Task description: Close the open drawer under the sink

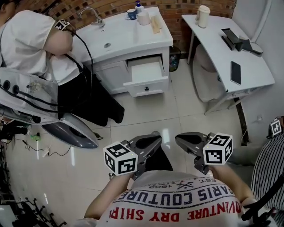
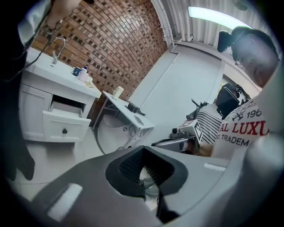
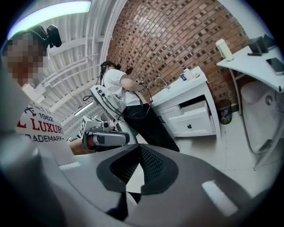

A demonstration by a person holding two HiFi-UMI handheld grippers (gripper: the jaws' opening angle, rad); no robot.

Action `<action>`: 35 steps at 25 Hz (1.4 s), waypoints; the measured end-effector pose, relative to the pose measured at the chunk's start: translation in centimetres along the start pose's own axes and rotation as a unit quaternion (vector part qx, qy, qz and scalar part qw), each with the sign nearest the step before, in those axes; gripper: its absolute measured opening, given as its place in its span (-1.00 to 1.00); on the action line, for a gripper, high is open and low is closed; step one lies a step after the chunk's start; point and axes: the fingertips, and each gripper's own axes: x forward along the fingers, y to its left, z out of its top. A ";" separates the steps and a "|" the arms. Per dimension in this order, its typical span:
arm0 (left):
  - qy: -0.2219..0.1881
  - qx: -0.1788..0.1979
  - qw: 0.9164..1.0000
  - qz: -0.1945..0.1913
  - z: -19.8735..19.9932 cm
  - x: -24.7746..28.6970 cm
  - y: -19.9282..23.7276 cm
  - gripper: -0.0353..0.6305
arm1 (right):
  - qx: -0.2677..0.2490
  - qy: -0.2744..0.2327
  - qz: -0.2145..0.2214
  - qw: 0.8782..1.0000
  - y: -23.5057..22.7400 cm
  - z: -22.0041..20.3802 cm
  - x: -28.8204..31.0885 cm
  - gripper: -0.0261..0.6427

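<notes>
Both left gripper (image 1: 156, 137) and right gripper (image 1: 178, 137) (jaws pressed together) hang far from the open drawer (image 1: 146, 73).

White drawer (image 1: 145, 73) under sink (image 1: 116, 35), pulled out, open, small dark handle on front panel

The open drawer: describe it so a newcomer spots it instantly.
Against the brick wall stands a white sink cabinet. The drawer sits under its countertop, beside a closed door. It alone is pulled out, white inside, with a small dark knob.
</notes>
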 end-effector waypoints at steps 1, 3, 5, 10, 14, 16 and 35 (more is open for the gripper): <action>0.003 -0.004 1.000 0.001 0.4 0.2 1.1 -0.94 | 0.006 0.001 -0.004 1.000 -1.1 0.4 0.8 -0.89; 0.014 -0.013 1.000 0.003 1.0 0.8 3.4 -0.94 | 0.020 0.001 -0.018 1.000 -3.5 1.2 2.5 -0.89; 0.026 -0.021 0.999 0.005 1.6 1.2 5.8 -0.94 | 0.041 -0.004 -0.036 0.999 -6.4 2.0 4.2 -0.89; 0.037 -0.034 0.999 0.017 3.4 1.8 11.4 -0.94 | 0.056 0.006 -0.109 0.992 -14.6 2.0 7.6 -0.89; 0.043 -0.056 0.997 0.026 4.2 1.9 15.7 -0.94 | 0.066 0.018 -0.161 0.985 -21.1 1.5 10.2 -0.89; 0.049 -0.073 0.996 0.031 4.2 1.7 17.6 -0.94 | 0.067 0.022 -0.180 0.981 -23.5 1.3 11.8 -0.90; 0.110 -0.087 0.988 0.065 6.3 1.5 31.3 -0.94 | 0.109 0.024 -0.228 0.967 -37.6 4.4 25.3 -0.90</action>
